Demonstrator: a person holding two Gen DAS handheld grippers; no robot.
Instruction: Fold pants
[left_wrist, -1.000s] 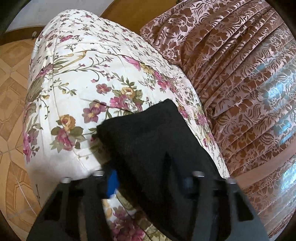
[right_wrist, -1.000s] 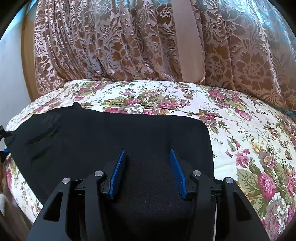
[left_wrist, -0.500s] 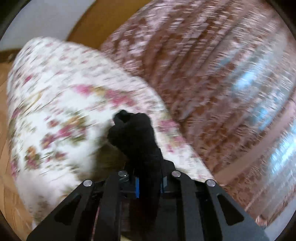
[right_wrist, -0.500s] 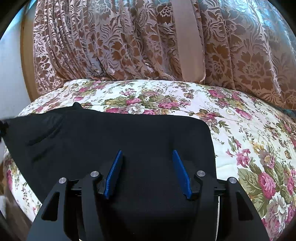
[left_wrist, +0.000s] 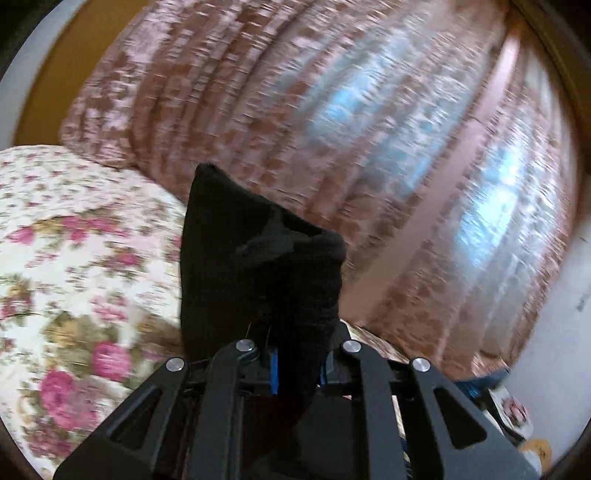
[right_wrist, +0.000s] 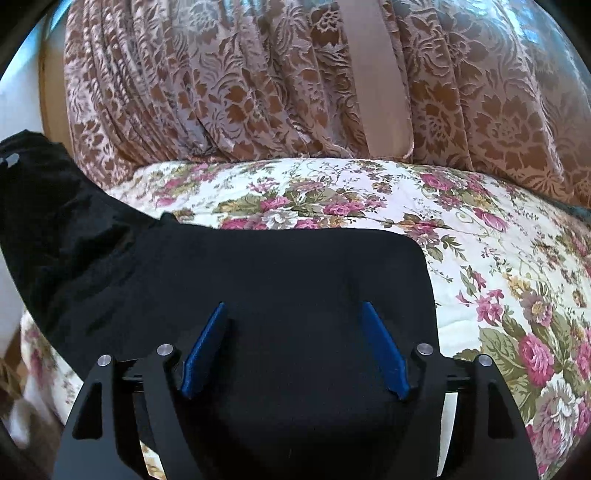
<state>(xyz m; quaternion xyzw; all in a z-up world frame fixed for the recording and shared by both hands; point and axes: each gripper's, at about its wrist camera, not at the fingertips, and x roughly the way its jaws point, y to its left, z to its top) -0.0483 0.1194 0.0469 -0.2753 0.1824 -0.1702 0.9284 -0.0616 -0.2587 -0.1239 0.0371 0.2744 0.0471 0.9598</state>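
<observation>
Pants, black soft knit fabric (right_wrist: 280, 295), lie mostly flat across the lower centre of the right wrist view, on the cream quilted bedspread with pink roses (right_wrist: 498, 266). One end is pulled up off the bed at the left edge of that frame (right_wrist: 44, 206), so the cloth slopes from there down to the flat part. In the left wrist view that lifted end (left_wrist: 255, 266) stands up as a dark bunched peak at frame centre, straight above my left gripper (left_wrist: 297, 369). Left jaws are clamped tight on the fabric, blue pads nearly touching with cloth pinched between. I judge I hold it high so the end can be carried over the flat half to make the fold.

My right gripper (right_wrist: 295, 354) sits low at bottom centre of its frame, over the flat part. Its jaws are opening, blue pads (right_wrist: 205, 349) splayed wide, fabric lying under and between them but nothing pinched. Probably it hovers there to let go of or steady the resting half while the other end travels.

Behind the bed, brown-and-pink floral patterned curtain (right_wrist: 258, 85) fills the top of both frames, blurred in the left one. Wood-toned strip (left_wrist: 55, 85) shows at upper left of the left view.
</observation>
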